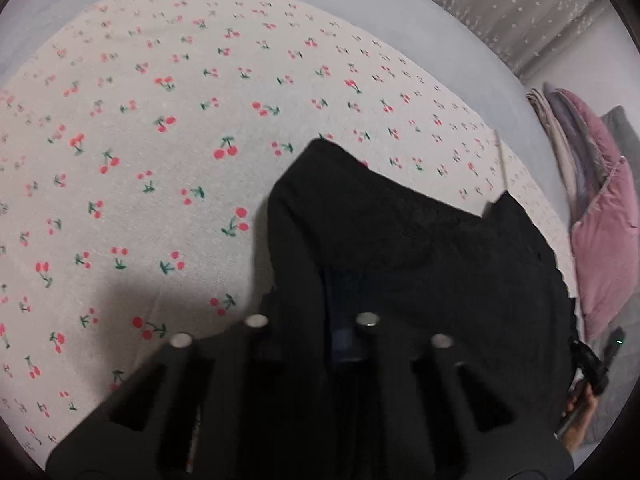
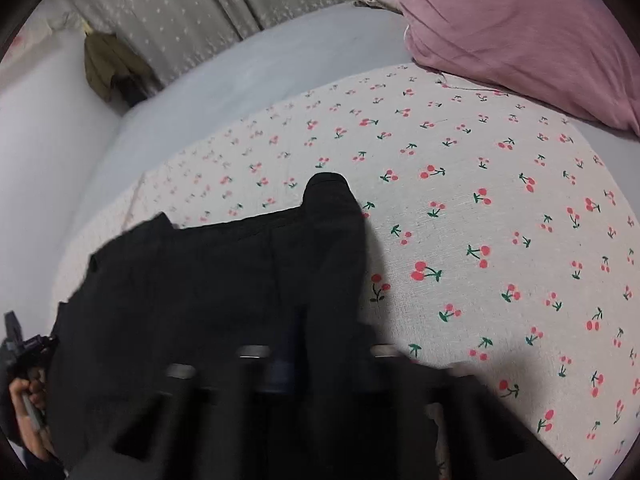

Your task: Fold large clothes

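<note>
A large black garment hangs stretched between my two grippers above a cherry-print cloth. My left gripper is shut on one corner of it; the fabric drapes over the fingers and hides the tips. In the right wrist view the same black garment spreads left, and my right gripper is shut on its other corner. Each view shows the other gripper at its edge, the right gripper and the left gripper.
The cherry-print cloth covers a pale blue bed sheet. Pink pillows lie at the bed's head. A star-patterned curtain hangs behind, with an olive garment beside it.
</note>
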### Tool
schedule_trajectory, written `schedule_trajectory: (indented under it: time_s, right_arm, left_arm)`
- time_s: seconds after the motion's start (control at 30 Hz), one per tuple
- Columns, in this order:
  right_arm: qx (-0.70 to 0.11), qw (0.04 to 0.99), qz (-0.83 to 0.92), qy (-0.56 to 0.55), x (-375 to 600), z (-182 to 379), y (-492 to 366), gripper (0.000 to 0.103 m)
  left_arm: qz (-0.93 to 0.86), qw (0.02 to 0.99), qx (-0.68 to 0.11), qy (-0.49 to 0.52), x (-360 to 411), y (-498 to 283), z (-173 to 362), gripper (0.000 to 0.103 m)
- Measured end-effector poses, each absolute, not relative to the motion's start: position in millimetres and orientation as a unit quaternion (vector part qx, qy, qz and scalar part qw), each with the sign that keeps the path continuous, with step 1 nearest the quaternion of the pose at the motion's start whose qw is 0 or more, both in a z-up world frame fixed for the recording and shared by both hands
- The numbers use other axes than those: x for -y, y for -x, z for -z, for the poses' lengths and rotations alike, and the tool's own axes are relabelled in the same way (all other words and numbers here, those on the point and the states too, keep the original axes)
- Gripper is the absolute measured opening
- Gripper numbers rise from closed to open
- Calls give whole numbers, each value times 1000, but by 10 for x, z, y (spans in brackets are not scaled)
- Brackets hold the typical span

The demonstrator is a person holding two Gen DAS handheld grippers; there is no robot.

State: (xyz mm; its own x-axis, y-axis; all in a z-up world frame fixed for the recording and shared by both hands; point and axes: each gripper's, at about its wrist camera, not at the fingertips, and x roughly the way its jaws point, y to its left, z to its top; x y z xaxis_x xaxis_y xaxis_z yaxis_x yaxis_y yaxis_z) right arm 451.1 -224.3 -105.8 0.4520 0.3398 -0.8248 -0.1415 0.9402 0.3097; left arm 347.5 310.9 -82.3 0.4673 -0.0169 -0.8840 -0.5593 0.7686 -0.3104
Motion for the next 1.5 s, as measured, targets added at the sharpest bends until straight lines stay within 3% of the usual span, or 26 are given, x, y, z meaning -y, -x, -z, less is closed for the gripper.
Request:
schedule_trajectory:
  time_s: [0.27, 0.4, 0.6, 0.77, 0.8, 0.83, 0.87, 0.97, 1.0, 1.07, 1.1, 1.2, 1.3, 1.5]
  right_arm:
    - [-401, 907, -93, -92, 2256, 514, -4442, 6]
    - [-395, 913, -61, -84, 2168, 564, -4567, 6]
    - [-459, 882, -23, -106, 2266, 1220, -4790, 6]
    - [-461, 885, -5, -62, 2163, 1193, -4807, 9]
    - [-461, 885, -4, -57, 2150, 1191, -4808, 10]
    - [-464, 884, -4, -56, 2145, 1192, -4815, 14]
    - [-473, 879, -9, -57, 2159, 1160, -4823, 20]
    - [-479, 867, -46, -127, 2307, 904, -4649, 25]
    - [-466, 870, -58, -152, 2364, 797, -4542, 30]
    - [-434, 876, -81, -194, 2452, 558, -4237, 72]
    - [-417, 878, -96, -215, 2484, 439, -4024, 77]
    - [-406, 871, -130, -243, 2482, 257, -3541, 78]
    - [-425, 860, -141, -246, 2342, 220, -3029, 78]
    - [-464, 853, -171, -167, 1793, 275, -2343, 78]
  left_arm:
    - [-208, 864, -389, 242, -2983, -3616, 197, 7]
    - [-243, 863, -396, 197, -2885, -3836, 422, 7]
    - [-256, 852, -414, 192, -2877, -3897, 923, 9]
    - [-248, 851, -411, 213, -2948, -3887, 915, 18]
    - [-242, 850, -413, 220, -2956, -3863, 913, 28]
    - [-236, 847, -417, 229, -2974, -3827, 883, 37]
    - [-231, 847, -415, 238, -3006, -3775, 822, 40]
    - [-229, 856, -381, 264, -3096, -3471, 510, 44]
    - [-229, 858, -369, 274, -3121, -3332, 382, 50]
    - [-232, 860, -348, 291, -3087, -2995, 140, 57]
    - [-229, 862, -348, 289, -3012, -2850, 49, 58]
    - [-190, 876, -358, 260, -2555, -2430, -145, 62]
    - [-149, 889, -364, 235, -1927, -2034, -206, 75]
    - [-112, 890, -396, 194, -1149, -1841, -51, 76]
